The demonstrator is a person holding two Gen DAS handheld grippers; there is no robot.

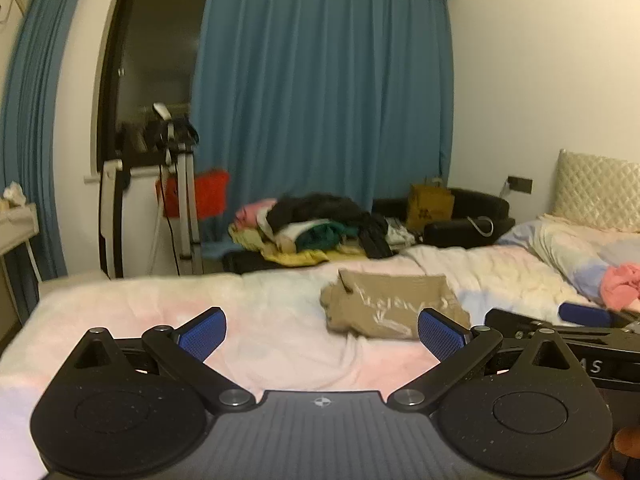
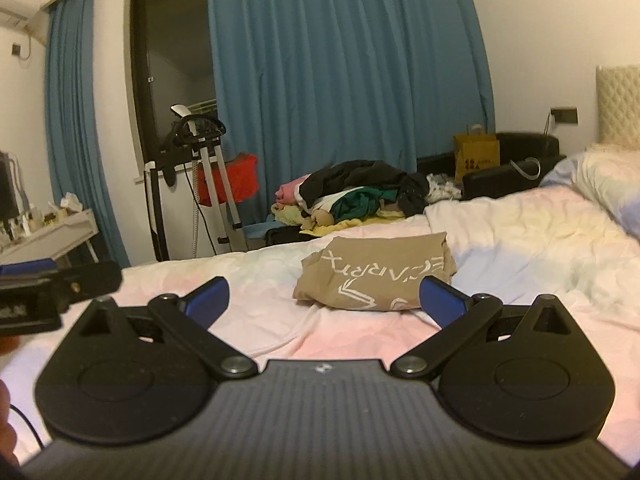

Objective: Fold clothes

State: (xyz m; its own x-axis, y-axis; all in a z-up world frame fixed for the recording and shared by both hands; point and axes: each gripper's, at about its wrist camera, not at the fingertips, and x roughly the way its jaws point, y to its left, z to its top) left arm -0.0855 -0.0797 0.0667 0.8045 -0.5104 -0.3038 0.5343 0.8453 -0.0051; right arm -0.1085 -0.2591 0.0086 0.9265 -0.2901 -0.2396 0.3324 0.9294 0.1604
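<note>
A folded tan garment (image 2: 374, 274) lies on the pale-sheeted bed (image 2: 520, 248).

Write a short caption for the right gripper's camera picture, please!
Open right gripper hovers over the bed, facing a folded tan shirt.

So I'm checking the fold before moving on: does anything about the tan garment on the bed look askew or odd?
Mostly tidy: the tan garment lies folded on the bed, but its left edge bunches unevenly, so it isn't quite square. Both grippers, left and right, are open and hold nothing.
</note>
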